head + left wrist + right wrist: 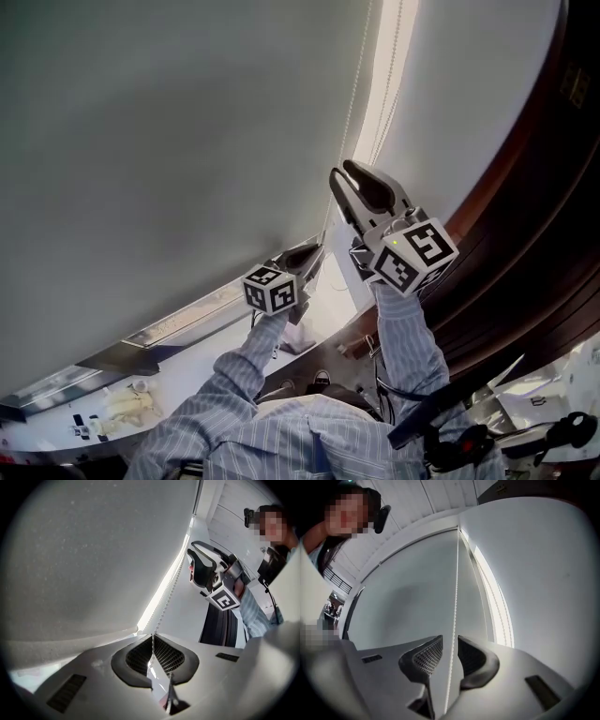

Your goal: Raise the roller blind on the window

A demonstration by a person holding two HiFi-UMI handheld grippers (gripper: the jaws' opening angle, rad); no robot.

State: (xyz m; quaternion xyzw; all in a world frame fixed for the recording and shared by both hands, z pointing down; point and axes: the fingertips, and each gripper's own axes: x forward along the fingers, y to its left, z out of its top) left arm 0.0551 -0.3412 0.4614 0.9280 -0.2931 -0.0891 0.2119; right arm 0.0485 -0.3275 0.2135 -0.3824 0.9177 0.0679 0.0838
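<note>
Roller blind (169,141): it fills the field ahead of and to the left of both tools as one broad grey sheet. Its lower edge passes close beside the left gripper (153,637), so in my judgement most of the lift is not yet done. A strip of daylight (389,66) runs between the blind's side edge and the pale wall (469,84), above and just right of the raised tool. Left gripper: clenched on the bead chain (166,606), which enters between the closed ribbed pads and rises away taut. This is judged to be the holding station, keeping the chain tight. Right gripper (450,639): set higher on the same chain and to the right of the left one, jaws parted. The chain passes through the gap clear of both pads, so nothing is grasped. The placement is judged to be a reach for a fresh hold above, ready for a hand-over-hand pull. Condition of blind: plain matt grey fabric, flat and without visible creases or print. Chain: fine pale beads hanging in straight runs along the lit edge.
</note>
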